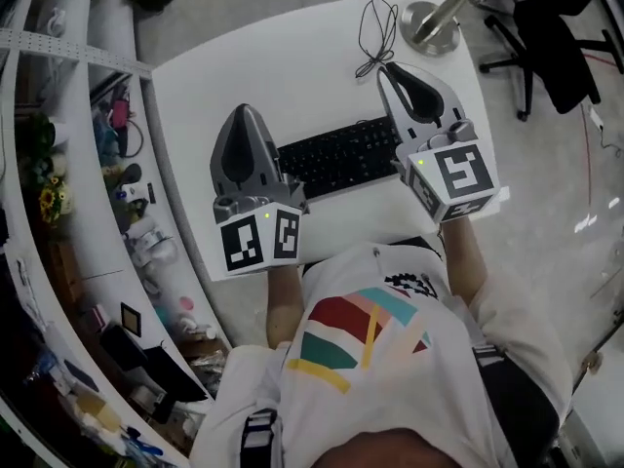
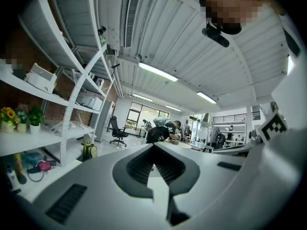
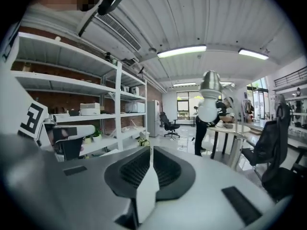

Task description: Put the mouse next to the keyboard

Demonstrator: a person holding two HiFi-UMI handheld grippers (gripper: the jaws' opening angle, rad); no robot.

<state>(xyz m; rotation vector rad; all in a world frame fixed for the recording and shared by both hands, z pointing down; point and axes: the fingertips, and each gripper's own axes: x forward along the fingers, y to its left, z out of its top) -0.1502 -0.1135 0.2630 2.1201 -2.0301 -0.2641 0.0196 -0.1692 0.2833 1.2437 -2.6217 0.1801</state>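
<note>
**Mouse not in sight; flat black keyboard [image 1: 336, 159] flanked at both ends**

Keyboard lies across the middle of the white rounded table [image 1: 292, 66], angled slightly, directly in front of the person. The left gripper [image 1: 244, 110] sits just off the keyboard's left end and the right gripper [image 1: 385, 69] over its right end, both pointing away across the table.

Left gripper view: the jaws of the left gripper [image 2: 153, 145] are clenched tip to tip with nothing between the ribbed pads, and the camera looks out level at the room. The right gripper view shows the same for the right gripper [image 3: 150, 150]: jaws pressed together at the tips and empty.

The mouse itself cannot be made out in any view. A thin black looped cable [image 1: 375, 27] lies on the table past the right gripper's tip, near the round silver lamp base [image 1: 432, 22], and runs in under that tip. My guess is that it is the mouse's lead and the mouse sits hidden beneath the right gripper, at the keyboard's right end. That would explain why that hand is there.

I cannot judge from here whether the placement is done.
</note>
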